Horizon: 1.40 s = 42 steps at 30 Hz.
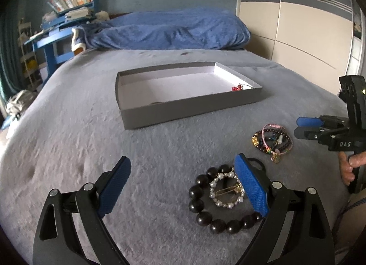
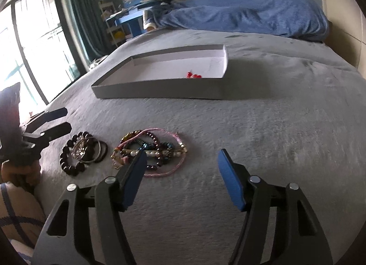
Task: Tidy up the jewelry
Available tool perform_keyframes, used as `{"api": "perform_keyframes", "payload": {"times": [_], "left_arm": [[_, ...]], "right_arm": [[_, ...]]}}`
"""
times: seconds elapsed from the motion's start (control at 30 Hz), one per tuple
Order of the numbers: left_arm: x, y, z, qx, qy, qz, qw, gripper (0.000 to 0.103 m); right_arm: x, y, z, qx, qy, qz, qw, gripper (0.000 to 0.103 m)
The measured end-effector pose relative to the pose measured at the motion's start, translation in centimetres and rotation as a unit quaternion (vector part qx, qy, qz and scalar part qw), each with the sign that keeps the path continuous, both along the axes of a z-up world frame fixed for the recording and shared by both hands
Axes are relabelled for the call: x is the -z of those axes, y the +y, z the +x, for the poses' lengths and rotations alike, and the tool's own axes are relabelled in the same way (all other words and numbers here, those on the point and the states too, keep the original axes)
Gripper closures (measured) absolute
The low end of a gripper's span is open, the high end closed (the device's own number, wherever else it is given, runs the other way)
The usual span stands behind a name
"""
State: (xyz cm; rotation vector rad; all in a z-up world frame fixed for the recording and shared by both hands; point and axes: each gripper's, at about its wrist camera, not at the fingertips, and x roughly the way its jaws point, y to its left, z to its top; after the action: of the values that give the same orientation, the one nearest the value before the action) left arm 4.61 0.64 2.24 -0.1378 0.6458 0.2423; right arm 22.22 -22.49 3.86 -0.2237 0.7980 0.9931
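Jewelry lay in two small heaps on a grey blanket (image 1: 68,150), near the front edge of the bed and well short of the shallow grey box (image 1: 189,114) set farther back, which held only a few red beads (image 1: 236,88) in its right-hand corner. On the left, the left gripper (image 1: 183,187) stood wide open and empty over the first heap: a dark bead bracelet (image 1: 205,205) with a pearl ring (image 1: 225,193) and a gold pin lying inside its loop, the right pad just beside them. To the right lay the second heap, a tangle of cords and beads (image 2: 151,153), with the right gripper (image 2: 180,178) also open and holding nothing, its left pad at the tangle's near edge. The risk looked plain: closing on either heap would likely pinch several pieces at once, so one might drag or drop onto the soft blanket on the way to the box, and the thin pin could slip from the pads.
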Motion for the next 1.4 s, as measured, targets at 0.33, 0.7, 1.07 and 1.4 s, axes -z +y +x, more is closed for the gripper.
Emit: {"api": "perform_keyframes", "payload": {"times": [0.33, 0.7, 1.07, 1.4], "left_arm": [[0.1, 0.3, 0.0, -0.004, 0.001, -0.007, 1.0000, 0.012], [0.2, 0.3, 0.2, -0.001, 0.004, -0.009, 0.9999, 0.012], [-0.2, -0.3, 0.4, 0.032, 0.001, -0.007, 0.9994, 0.012], [0.0, -3.0, 1.0, 0.121, 0.020, 0.015, 0.9923, 0.012]], "right_arm": [[0.3, 1.3, 2.6, 0.032, 0.024, -0.019, 0.999, 0.071], [1.5, 3.2, 2.1, -0.019, 0.033, -0.049, 0.998, 0.097], [-2.7, -2.5, 1.6, 0.018, -0.011, 0.065, 0.998, 0.098], [-1.0, -6.7, 4.7, 0.091, 0.019, 0.046, 0.995, 0.098]]}}
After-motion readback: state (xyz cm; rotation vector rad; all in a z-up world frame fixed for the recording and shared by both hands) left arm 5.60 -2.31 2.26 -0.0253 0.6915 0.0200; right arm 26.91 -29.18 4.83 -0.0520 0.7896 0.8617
